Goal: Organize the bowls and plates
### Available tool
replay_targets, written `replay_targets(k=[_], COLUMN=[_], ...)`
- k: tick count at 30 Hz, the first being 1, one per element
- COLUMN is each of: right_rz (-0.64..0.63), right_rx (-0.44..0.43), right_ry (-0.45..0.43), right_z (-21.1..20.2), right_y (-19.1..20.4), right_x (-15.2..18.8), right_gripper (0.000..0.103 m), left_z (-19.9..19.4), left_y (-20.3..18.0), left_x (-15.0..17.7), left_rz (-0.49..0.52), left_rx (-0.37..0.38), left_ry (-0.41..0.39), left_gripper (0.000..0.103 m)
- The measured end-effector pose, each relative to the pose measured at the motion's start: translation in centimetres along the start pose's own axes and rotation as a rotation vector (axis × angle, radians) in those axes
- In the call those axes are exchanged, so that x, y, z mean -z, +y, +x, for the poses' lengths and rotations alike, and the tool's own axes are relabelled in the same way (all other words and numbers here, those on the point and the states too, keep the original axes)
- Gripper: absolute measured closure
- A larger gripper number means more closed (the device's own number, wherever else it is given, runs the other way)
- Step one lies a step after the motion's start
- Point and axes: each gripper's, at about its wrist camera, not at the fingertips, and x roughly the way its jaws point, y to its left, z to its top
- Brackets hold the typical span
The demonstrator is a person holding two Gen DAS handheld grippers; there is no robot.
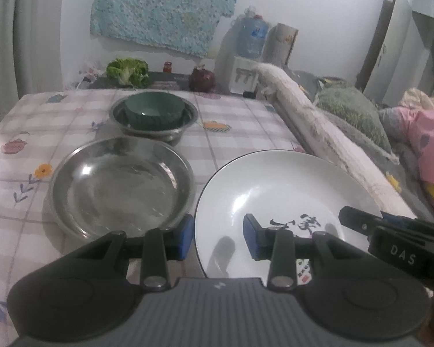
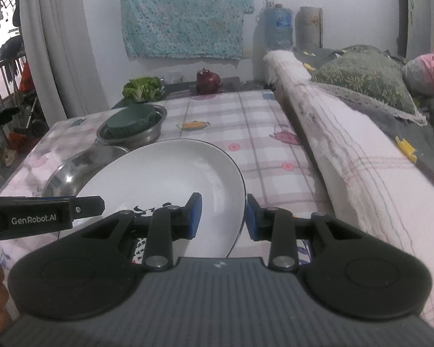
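Observation:
A white plate (image 1: 275,190) with black brush writing hangs a little above the table, held from both sides. My left gripper (image 1: 218,237) is shut on its left rim, one blue pad inside and one outside. My right gripper (image 2: 221,217) is shut on the right rim of the white plate (image 2: 165,173); its finger shows in the left wrist view as well (image 1: 358,219). A shallow steel plate (image 1: 121,185) lies left of it. Behind that a green bowl (image 1: 153,110) sits inside a steel bowl (image 1: 118,115).
The checked tablecloth (image 1: 246,115) covers the table. A lettuce (image 1: 128,70) and a dark red round thing (image 1: 202,79) stand at the far edge. A blanket-covered bed rail (image 2: 347,144) runs along the table's right side, with pillows beyond.

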Motion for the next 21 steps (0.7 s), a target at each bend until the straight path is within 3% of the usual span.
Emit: replay_targets(k=[11,21], right_rz=[-0.044,-0.046], right_rx=[-0.095,-0.187], right_ry=[-0.009,0.139], right_z=[2.5,9.8], right_y=[6.5,12.5], right_x=[-3.0,-2.9], right_gripper=[0.072,0.072], left_z=[-0.6,2.9], left_y=[7.0,14.3], left_x=[-2.8,-3.5], left_rz=[-0.092,-0.177], left_rx=[-0.084,-0.184], left_ry=[-0.046,0.027], left_gripper=[0.065,0.065])
